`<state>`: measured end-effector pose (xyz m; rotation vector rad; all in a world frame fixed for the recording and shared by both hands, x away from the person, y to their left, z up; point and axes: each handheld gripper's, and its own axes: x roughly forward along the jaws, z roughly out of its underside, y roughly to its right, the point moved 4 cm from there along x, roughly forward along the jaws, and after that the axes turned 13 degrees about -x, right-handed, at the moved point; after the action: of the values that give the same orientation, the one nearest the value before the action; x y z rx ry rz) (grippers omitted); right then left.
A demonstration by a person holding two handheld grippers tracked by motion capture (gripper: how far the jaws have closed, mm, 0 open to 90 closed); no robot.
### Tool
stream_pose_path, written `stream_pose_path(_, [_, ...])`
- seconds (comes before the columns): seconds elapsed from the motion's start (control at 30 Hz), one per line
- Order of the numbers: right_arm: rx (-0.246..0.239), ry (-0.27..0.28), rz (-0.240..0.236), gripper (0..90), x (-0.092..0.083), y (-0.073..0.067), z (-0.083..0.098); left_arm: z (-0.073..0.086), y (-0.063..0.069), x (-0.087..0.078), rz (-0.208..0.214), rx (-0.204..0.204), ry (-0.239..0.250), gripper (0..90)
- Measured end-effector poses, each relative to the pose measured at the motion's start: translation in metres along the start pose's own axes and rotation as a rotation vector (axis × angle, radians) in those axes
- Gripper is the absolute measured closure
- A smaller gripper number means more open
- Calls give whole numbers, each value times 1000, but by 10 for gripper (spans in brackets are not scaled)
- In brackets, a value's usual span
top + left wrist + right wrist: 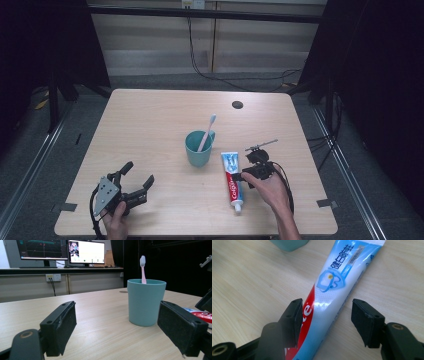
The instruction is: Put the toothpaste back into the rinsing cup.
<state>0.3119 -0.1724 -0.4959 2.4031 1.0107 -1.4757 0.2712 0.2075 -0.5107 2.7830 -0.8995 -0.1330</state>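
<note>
While your right gripper (324,322) straddles the toothpaste tube (337,290), jaws parted, centre it, then close; cup (199,148) at ten o'clock.

left gripper (117,332) jaws apart | teal cup (146,302) ahead, pink toothbrush (143,268) inside | tube (203,315), probably toothpaste, right

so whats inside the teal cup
A pink toothbrush stands in the teal cup, leaning on the rim with its head up. Its lower handle is hidden by the cup wall, and the cup's bottom cannot be seen.
</note>
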Motion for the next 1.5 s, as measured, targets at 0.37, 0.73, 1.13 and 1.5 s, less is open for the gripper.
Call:
stream_pose_path(0.37, [1,-34,20,403,13,-6,-4,0,1,0,29,-6,3,156])
stream_pose_path(0.73, [-4,-112,39,399,23,-8,-6,0,1,-1,48,4,-4,156])
stream_pose_path(1.13, [18,-137,58,599,21,-2,-6,0,0,-1,60,8,-8,156])
stream_pose_path(1.5, [71,-60,16,695,18,3,0,0,1,0,67,3,-9,156])
